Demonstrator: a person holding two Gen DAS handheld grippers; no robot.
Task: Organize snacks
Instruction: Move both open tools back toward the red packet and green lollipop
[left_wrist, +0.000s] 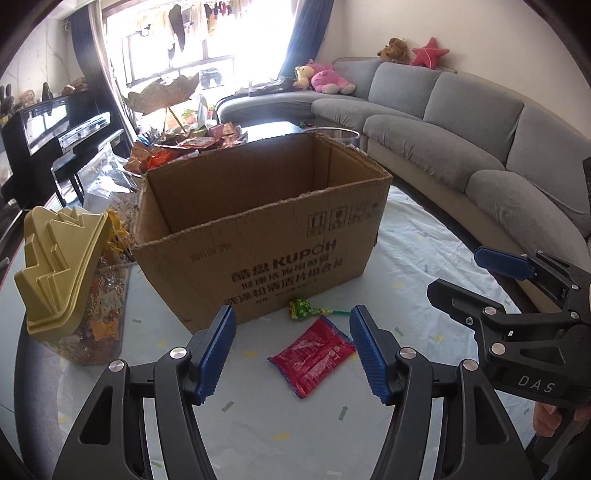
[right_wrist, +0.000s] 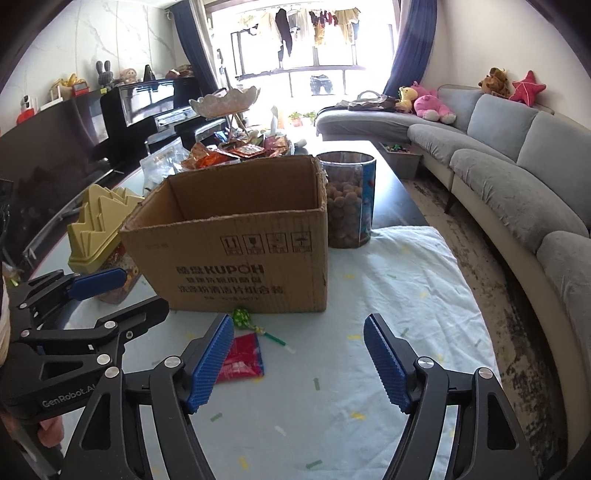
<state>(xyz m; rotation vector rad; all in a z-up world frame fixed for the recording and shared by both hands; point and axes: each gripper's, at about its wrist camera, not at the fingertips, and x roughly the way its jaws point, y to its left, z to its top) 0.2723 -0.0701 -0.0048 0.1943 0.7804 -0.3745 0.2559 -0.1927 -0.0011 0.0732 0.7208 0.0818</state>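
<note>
Hovering above a cloth-covered tabletop (left_wrist: 424, 236), the left tongs (left_wrist: 291, 354) and right tongs (right_wrist: 299, 360) both stand spread and empty. A red snack packet (left_wrist: 312, 356) lies flat just before an open cardboard box (left_wrist: 258, 236), with a green lollipop (left_wrist: 301, 308) between them. The thin packet could slide on the cloth or slip the pads, and the two tongs, close together, might collide.

One box (left_wrist: 258, 236), one red packet (left_wrist: 314, 354), one lollipop (left_wrist: 301, 308), two snack jars (right_wrist: 349, 199) (left_wrist: 74, 291), and two grippers (left_wrist: 291, 354) (right_wrist: 299, 360), all over one desk (right_wrist: 369, 302).
</note>
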